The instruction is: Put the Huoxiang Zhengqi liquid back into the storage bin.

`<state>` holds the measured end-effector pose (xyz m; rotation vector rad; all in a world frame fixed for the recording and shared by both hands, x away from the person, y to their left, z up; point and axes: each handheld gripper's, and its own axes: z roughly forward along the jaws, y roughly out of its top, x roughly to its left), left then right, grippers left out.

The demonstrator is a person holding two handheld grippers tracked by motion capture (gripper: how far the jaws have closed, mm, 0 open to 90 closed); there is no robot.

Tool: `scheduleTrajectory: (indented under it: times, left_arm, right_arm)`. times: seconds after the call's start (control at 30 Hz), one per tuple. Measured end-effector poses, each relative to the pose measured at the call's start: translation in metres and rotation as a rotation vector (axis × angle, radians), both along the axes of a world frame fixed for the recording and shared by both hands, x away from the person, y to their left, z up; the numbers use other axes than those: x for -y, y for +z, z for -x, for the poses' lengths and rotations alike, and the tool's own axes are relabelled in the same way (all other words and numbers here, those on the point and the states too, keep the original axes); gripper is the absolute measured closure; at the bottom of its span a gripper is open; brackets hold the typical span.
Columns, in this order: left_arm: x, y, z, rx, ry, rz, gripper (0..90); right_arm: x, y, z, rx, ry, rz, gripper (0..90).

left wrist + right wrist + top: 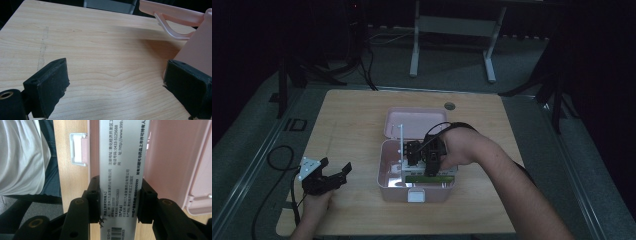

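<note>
Right tongs [120, 202] reaching down at frame centre into the open pink plastic box [387, 172], forearm slanting in from lower right, clamping a white printed carton [122, 165] inside it. Left tongs [332, 175] lying low on the wooden table [347, 115] at lower left, jaws spread, gripping nothing.

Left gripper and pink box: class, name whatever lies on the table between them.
Nothing: the high view shows bare wooden table between the open left gripper and the pink box.
</note>
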<state>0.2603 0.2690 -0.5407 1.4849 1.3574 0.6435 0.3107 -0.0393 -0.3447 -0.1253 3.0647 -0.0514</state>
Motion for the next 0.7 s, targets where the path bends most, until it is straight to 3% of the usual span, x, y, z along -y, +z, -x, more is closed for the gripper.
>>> scheduleTrajectory:
  times: [0.27, 0.7]
  left_arm:
    - [0.0, 0.0, 0.0, 0.001, -0.001, -0.001, 6.1]
    - [0.0, 0.0, 0.0, 0.0, -0.004, -0.001, 6.2]
  right_arm:
    - [0.0, -0.011, -0.003, -0.015, -0.004, -0.015, 61.9]
    - [-0.001, -0.033, -0.007, -0.008, -0.001, 0.011, 61.9]
